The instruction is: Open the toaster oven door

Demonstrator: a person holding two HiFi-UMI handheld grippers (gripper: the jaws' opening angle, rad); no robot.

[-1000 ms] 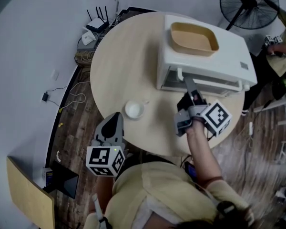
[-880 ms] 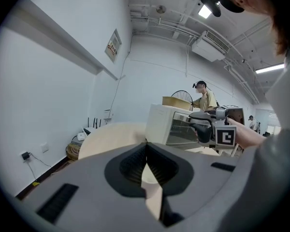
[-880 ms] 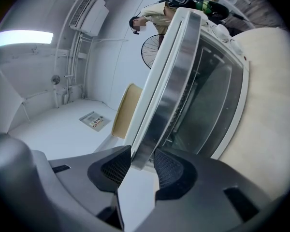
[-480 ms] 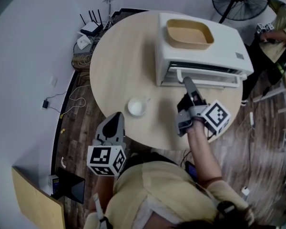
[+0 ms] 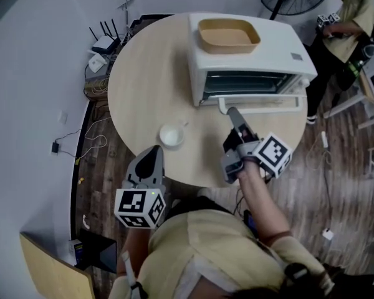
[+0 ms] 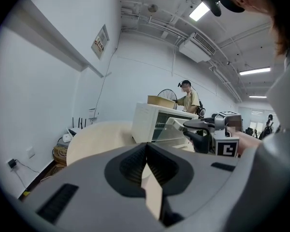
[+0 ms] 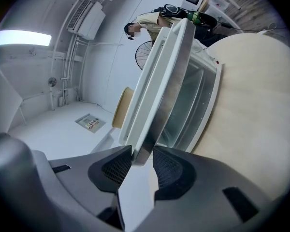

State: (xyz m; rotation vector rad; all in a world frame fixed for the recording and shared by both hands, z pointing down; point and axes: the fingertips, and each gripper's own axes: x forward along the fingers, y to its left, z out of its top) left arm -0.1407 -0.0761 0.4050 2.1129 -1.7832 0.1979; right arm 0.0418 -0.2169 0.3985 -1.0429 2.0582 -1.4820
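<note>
Head view: right gripper (image 5: 232, 112) reaches forward, fingers (image 7: 117, 170) just closing on door handle (image 5: 268, 98) — left gripper (image 5: 151, 149) fingers (image 6: 135, 166) together.

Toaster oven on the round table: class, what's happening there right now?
A person works two handheld grippers. The right gripper has just been closing its jaws on the door handle of the toaster oven, and the handle sits between them. The door is tilted partly open. The left gripper hangs shut and empty near the table edge, short of a white cup.

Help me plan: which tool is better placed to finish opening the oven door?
Right. The right tool has just been closing on the handle, door ajar; the left tool is shut, far back.
</note>
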